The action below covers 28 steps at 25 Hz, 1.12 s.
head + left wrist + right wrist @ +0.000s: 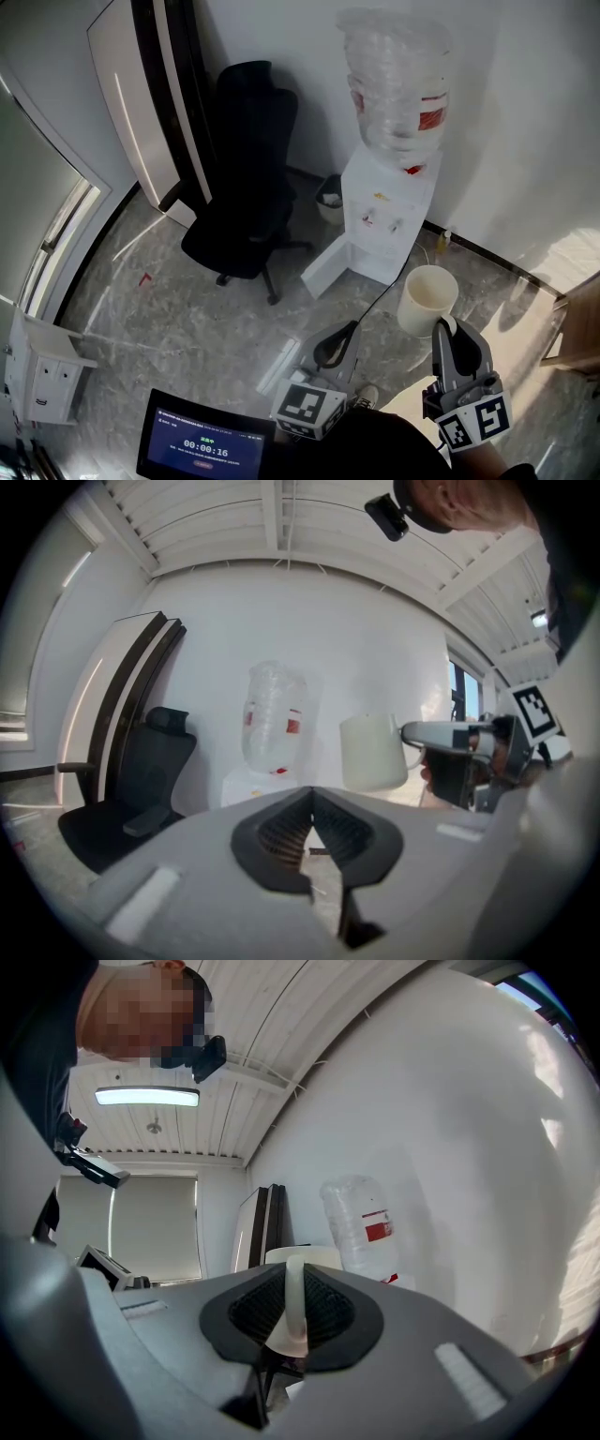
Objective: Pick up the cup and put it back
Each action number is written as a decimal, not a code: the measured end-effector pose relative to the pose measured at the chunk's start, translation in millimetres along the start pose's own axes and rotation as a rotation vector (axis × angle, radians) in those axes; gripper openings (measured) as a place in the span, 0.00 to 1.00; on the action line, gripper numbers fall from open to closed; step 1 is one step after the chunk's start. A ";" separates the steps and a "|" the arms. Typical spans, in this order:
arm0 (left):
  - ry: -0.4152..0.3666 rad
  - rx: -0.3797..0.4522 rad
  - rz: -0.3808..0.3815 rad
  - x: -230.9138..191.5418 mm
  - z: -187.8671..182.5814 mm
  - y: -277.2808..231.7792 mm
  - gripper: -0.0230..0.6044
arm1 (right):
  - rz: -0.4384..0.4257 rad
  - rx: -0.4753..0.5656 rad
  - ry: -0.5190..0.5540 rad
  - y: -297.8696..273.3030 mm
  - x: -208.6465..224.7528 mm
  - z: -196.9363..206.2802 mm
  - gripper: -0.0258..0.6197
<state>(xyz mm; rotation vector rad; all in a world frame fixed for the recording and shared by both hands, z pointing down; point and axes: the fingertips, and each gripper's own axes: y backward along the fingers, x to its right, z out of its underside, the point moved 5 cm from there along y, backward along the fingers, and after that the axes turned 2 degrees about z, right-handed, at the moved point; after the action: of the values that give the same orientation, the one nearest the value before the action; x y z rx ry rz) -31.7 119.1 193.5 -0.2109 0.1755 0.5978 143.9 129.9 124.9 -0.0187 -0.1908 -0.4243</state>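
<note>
Cup [427, 298] picked up, aloft, handle clenched in right gripper [446, 330]; left gripper [336, 352] closed, empty. Putting back not yet done.

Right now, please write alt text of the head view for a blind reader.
The right claw holds a cream cup by its handle above the floor, near a white water dispenser. The left claw is shut and empty; a black office chair stands further left.

Timer "00:00:16" on the tablet screen [206, 448]; red label [432, 112] on the water bottle [398, 84] illegible.
</note>
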 end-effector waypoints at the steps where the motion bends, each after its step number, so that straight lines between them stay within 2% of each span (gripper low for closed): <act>1: 0.003 0.003 -0.006 -7.2 -1.3 -0.8 0.04 | 0.005 -0.004 -0.001 -7.8 0.0 0.5 0.11; 6: 0.021 0.012 0.000 -38.8 -12.4 -7.2 0.04 | 0.025 -0.018 0.014 -48.7 -2.4 -0.9 0.11; 9: 0.045 0.008 -0.027 -65.3 -19.1 -9.0 0.04 | 0.030 -0.028 0.017 -77.6 -5.2 3.9 0.11; 17: 0.073 -0.006 -0.056 -117.1 -8.3 -16.8 0.04 | 0.007 -0.052 0.019 -140.4 -12.0 25.4 0.11; 22: 0.068 -0.021 -0.090 -126.7 5.8 -19.4 0.04 | -0.039 -0.094 0.013 -164.6 -4.7 43.2 0.11; 28: 0.100 -0.052 -0.195 -131.6 10.0 -53.1 0.04 | -0.140 -0.155 0.006 -199.4 26.6 68.6 0.11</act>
<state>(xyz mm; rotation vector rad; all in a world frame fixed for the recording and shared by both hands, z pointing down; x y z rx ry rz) -107.2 8.1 240.4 -0.3047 0.2336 0.3979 73.4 -58.6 193.0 -0.1572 -0.1537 -0.5781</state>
